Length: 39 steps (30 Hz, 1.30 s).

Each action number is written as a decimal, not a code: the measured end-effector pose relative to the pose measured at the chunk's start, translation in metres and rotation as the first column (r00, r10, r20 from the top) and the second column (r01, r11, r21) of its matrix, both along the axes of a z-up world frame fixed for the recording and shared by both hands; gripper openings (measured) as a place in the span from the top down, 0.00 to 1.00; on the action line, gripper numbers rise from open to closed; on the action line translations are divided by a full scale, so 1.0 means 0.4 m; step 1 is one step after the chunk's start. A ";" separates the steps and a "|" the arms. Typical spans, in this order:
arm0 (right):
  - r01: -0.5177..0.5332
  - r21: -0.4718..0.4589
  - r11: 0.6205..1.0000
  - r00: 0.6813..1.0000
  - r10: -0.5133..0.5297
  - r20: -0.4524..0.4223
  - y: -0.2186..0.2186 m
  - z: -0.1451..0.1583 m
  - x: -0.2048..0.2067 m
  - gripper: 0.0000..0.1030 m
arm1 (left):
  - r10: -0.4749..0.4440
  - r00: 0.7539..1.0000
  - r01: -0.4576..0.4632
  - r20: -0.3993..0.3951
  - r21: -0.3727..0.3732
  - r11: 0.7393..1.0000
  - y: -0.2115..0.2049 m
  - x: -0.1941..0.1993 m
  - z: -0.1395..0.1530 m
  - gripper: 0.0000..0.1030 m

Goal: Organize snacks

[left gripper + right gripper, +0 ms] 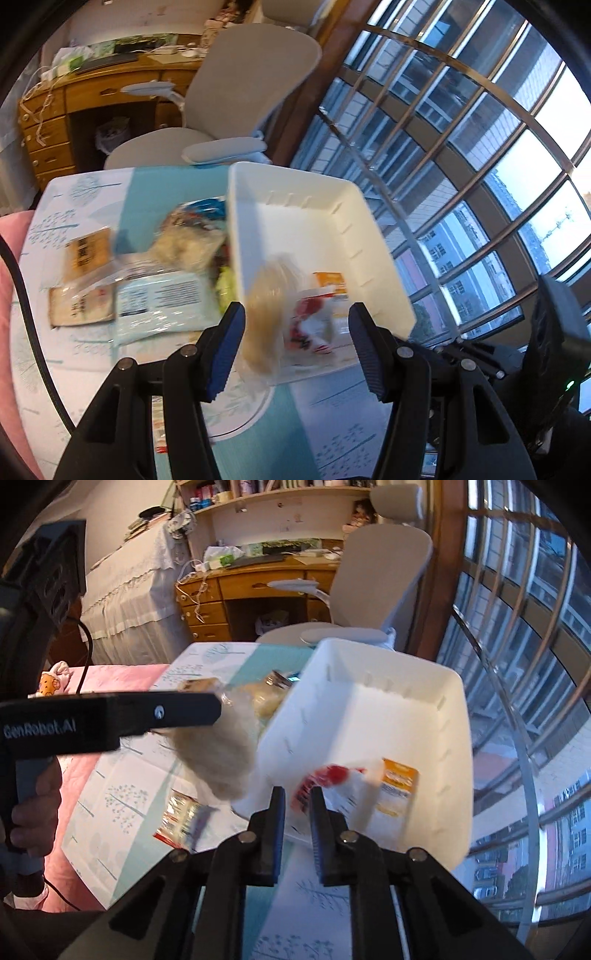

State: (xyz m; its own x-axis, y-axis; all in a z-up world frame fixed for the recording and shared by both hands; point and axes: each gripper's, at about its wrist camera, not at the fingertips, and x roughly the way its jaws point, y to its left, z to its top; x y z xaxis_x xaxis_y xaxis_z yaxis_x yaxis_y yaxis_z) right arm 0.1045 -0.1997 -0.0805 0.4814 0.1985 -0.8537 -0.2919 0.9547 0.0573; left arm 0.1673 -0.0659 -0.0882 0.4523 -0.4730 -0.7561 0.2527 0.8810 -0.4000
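Snacks: a pale, beige bread-like snack in clear wrap [264, 314], motion-blurred, is at the near left rim of the white bin [369, 236], between the spread, released fingers of the left gripper [295, 350]; contact cannot be judged. Inside the bin lie a red-and-white packet [325, 779] and an orange packet [399, 786]. Other packets sit on the tablecloth [74, 192] left of the bin. The right gripper [297, 830] is nearly closed with nothing clearly between its fingers.

L gripper [297, 347] jaws wide; R gripper [297, 834] narrow gap.
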 end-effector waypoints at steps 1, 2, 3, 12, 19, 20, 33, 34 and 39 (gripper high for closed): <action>0.007 -0.002 1.000 1.000 -0.007 -0.008 -0.010 -0.005 -0.003 0.87 | -0.006 1.000 0.006 0.002 -0.002 1.000 -0.011 0.003 -0.002 0.45; 0.015 -0.004 1.000 1.000 -0.016 -0.020 -0.022 -0.011 -0.005 0.87 | -0.011 1.000 0.011 0.001 0.002 1.000 -0.024 0.005 -0.002 0.44; 0.022 -0.005 1.000 0.999 -0.022 -0.028 -0.032 -0.016 -0.008 0.87 | -0.015 1.000 0.015 -0.001 0.006 1.000 -0.034 0.008 -0.002 0.43; 0.057 0.017 0.998 0.995 -0.056 -0.079 -0.053 -0.044 -0.022 0.87 | 0.000 0.999 0.001 -0.050 0.021 1.000 -0.023 -0.009 -0.022 0.33; 0.074 0.039 0.997 0.990 -0.068 -0.127 -0.025 -0.064 -0.031 0.87 | 0.052 0.995 -0.050 -0.080 0.034 0.998 0.056 -0.034 -0.039 0.33; 0.077 0.042 0.996 0.988 -0.071 -0.135 -0.020 -0.069 -0.034 0.87 | 0.058 0.995 -0.055 -0.086 0.036 0.998 0.068 -0.038 -0.043 0.33; 0.182 0.089 0.979 0.947 -0.150 -0.283 0.111 -0.128 -0.065 0.87 | 0.079 0.972 -0.049 -0.221 0.136 0.989 0.275 -0.087 -0.149 0.33; 0.197 0.097 0.976 0.943 -0.162 -0.291 0.123 -0.132 -0.068 0.87 | 0.071 0.971 -0.040 -0.228 0.138 0.990 0.298 -0.088 -0.156 0.33; 0.286 0.103 0.953 0.912 -0.237 -0.336 0.202 -0.166 -0.092 0.87 | 0.028 0.968 0.016 -0.251 0.172 0.985 0.390 -0.084 -0.184 0.33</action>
